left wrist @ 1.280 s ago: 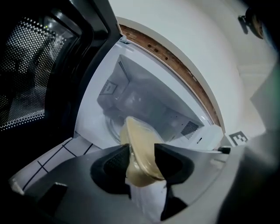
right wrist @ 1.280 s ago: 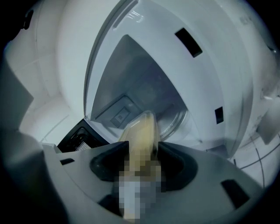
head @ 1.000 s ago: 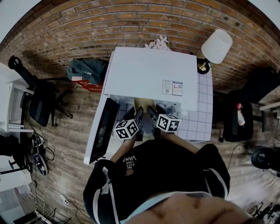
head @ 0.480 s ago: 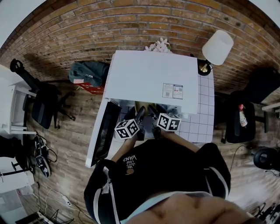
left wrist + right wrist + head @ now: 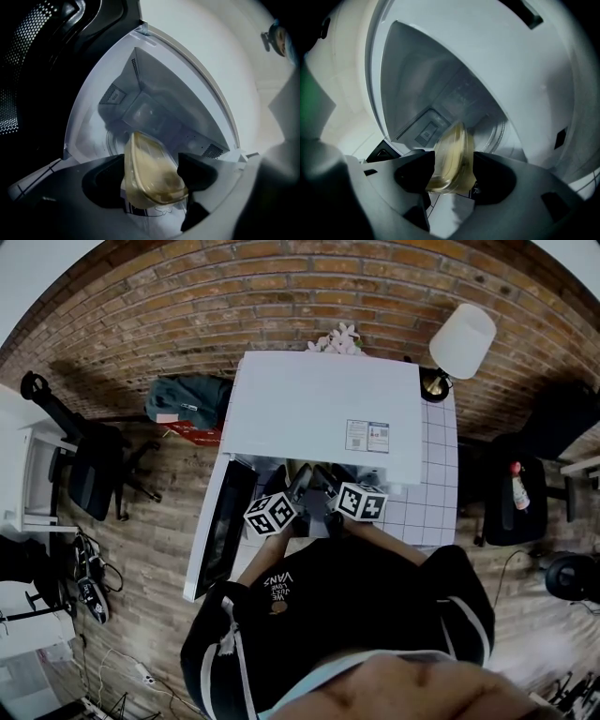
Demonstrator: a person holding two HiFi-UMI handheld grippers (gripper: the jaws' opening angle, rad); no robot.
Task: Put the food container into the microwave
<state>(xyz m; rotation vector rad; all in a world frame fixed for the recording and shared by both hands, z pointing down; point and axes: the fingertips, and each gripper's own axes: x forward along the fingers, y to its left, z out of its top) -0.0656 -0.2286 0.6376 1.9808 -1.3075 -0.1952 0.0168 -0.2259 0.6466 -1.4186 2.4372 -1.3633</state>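
Position: I face the microwave, a white box at 12 o'clock on a white tiled table. Its door hangs wide open, swung out toward 9 o'clock. Both my tools reach side by side into the oven's mouth, under the front edge of its top.

My left gripper: the jaws have just been opening and now stand wide. The food container, a clear tub with yellowish contents, lies in the gap between them. It looks tilted in the left gripper view, its far end pointing toward 12 o'clock into the cavity. The pads do not clamp it. Blur keeps me from saying whether its edge brushes the pad at 3 o'clock.

My right gripper: these jaws too have just been opening and are spread wide. In the right gripper view the same tub fills most of the gap, close beside both pads and not squeezed.

Location of the tub: at the open front of the cavity, between my two tools. A round glass plate shows beyond it at 2 o'clock. I cannot tell whether the tub rests on the cavity floor.

Surroundings, head view:
- Lamp with a pale shade at 1 o'clock, by the table's back corner.
- Pale flowers at 12 o'clock behind the oven, against a brick wall.
- Grey-green bag at 10 o'clock on the wooden floor.
- Black office chair at 9 o'clock.
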